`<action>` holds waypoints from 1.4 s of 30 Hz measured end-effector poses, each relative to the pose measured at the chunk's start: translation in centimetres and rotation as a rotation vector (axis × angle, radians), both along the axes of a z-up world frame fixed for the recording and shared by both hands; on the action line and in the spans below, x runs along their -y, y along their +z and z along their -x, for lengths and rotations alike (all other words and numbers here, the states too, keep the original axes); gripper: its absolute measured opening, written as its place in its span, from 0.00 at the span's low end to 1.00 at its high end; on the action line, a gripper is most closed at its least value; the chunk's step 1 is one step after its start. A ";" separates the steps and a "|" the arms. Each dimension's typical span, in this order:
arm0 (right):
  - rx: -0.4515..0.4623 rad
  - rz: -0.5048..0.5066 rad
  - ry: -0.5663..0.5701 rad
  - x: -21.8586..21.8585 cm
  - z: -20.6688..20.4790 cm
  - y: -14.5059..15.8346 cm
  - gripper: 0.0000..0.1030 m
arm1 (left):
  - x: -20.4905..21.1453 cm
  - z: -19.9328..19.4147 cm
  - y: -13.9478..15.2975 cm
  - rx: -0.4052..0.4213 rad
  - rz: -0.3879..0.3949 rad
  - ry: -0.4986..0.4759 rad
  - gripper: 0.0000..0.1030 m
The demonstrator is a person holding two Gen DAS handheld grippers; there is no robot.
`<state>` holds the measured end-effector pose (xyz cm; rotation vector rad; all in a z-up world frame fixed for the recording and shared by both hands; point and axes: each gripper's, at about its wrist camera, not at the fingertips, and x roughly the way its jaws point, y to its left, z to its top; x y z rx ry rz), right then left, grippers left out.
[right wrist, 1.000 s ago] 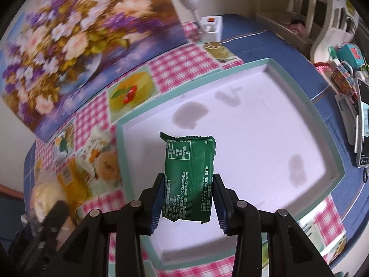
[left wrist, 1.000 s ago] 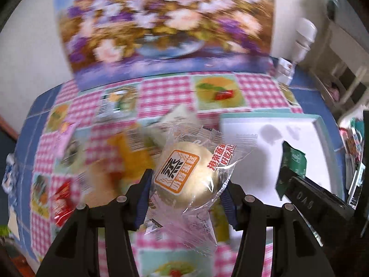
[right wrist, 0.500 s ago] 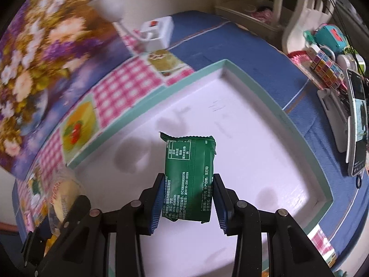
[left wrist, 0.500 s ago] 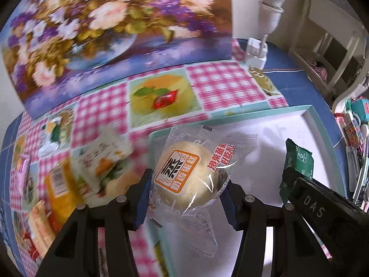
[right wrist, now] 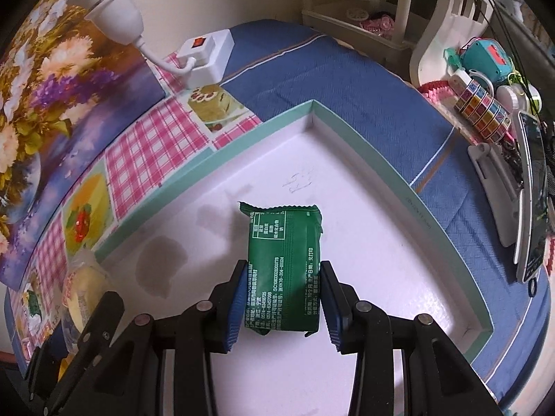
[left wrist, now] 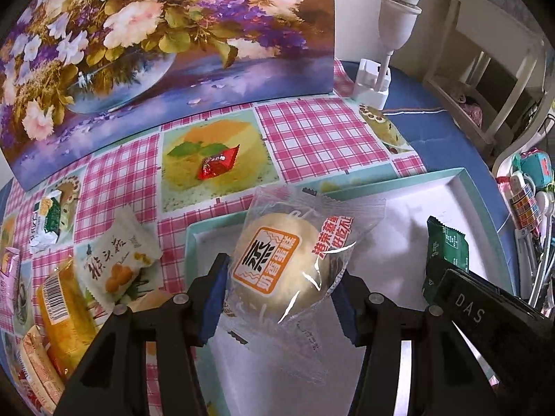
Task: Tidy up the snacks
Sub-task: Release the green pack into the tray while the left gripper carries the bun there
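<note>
Green packet (right wrist: 283,267) pinched in right claw (right wrist: 282,298) — left claw (left wrist: 279,300) pinching bun (left wrist: 277,267), lower wrapper hidden.

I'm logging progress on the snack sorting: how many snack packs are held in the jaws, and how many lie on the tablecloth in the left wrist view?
Held in jaws: 2, the bun pack and green packet.
On the tablecloth: 6, including the red candy.
Total: 8.

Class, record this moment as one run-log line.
left gripper: shut on clear-wrapped round bun | right gripper: shut on green foil snack packet | both above white teal-rimmed tray
</note>
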<state>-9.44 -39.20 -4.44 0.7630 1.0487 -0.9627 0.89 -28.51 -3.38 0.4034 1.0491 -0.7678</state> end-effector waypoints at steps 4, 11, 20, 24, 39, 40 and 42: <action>-0.004 0.002 -0.002 0.2 -0.2 -0.3 0.41 | -0.1 -0.2 0.1 -0.013 0.010 0.012 0.70; -0.006 -0.008 -0.001 0.2 -0.2 -0.2 0.41 | -0.4 -0.3 0.9 -0.021 0.008 0.026 0.70; 0.013 0.001 -0.014 0.4 0.1 0.8 0.42 | -1.1 -0.9 2.8 -0.034 0.029 0.059 0.88; 0.018 0.008 -0.015 0.5 0.3 1.3 0.42 | -1.4 -1.3 3.2 -0.031 0.025 0.083 0.88; 0.057 0.040 0.012 0.1 0.3 2.4 0.90 | -5.2 -5.3 3.7 0.018 0.000 0.354 0.99; 0.059 0.041 0.013 0.1 0.3 2.4 0.98 | -5.5 -5.5 3.7 0.016 -0.002 0.364 0.99; 0.063 0.048 0.012 0.1 0.3 2.6 1.00 | -6.0 -5.9 3.7 0.014 -0.010 0.391 0.99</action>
